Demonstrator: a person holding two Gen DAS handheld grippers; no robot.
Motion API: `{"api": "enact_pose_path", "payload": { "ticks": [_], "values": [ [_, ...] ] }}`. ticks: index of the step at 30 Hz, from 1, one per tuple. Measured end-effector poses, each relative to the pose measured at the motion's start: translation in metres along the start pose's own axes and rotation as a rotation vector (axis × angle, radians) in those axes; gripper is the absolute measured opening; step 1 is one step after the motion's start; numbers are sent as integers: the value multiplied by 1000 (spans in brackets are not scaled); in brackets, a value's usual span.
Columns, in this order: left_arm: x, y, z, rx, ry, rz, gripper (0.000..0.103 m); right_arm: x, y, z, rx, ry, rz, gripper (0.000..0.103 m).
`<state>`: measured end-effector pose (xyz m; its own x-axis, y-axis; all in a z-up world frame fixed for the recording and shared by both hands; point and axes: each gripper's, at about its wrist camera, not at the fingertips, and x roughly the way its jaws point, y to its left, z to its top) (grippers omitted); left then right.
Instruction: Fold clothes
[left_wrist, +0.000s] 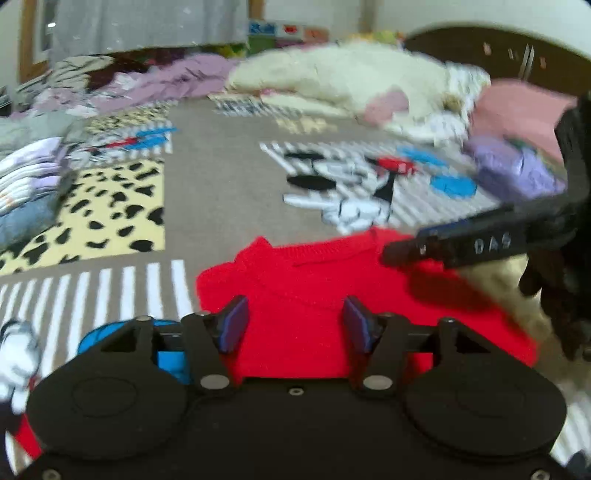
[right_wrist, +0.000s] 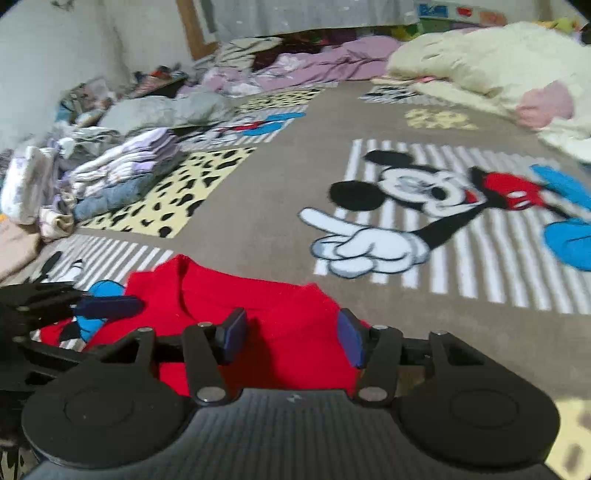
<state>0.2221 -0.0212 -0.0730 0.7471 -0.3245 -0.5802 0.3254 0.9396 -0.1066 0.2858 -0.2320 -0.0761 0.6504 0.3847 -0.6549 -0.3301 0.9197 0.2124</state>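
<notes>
Over the bed, my left gripper (left_wrist: 293, 325) hangs with its blue-padded jaws wide apart and nothing between them; my right gripper (right_wrist: 291, 338) is spread just as wide and equally empty. Beneath both lies the red knitted sweater (left_wrist: 317, 295), flat on the brown cartoon-mouse blanket (right_wrist: 280, 192). Beyond it sit a stack of folded clothes (right_wrist: 122, 166) and a cream fleecy heap (left_wrist: 332, 81).
</notes>
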Motion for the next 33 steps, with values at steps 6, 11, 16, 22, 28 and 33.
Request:
{"api": "enact_pose_path", "payload": {
  "ticks": [6, 11, 16, 22, 28, 33],
  "values": [
    [-42, 7, -14, -134, -19, 19, 65, -39, 9, -8, -7, -25, -42, 66],
    [-65, 12, -14, -230, -4, 18, 70, -61, 13, -14, -7, -31, -70, 66],
    [-76, 17, -12, -307, 20, 23, 71, -71, 16, -16, -6, -34, -79, 67],
    [-67, 30, -30, -426, 74, 4, 72, -68, 13, -31, 42, -4, -70, 74],
    [-47, 31, -52, -479, 115, -48, 72, -53, -18, -66, 284, 41, 23, 74],
    [-43, 34, -65, -564, 83, -106, 70, -56, -38, -85, 474, -35, 127, 72]
  ]
}}
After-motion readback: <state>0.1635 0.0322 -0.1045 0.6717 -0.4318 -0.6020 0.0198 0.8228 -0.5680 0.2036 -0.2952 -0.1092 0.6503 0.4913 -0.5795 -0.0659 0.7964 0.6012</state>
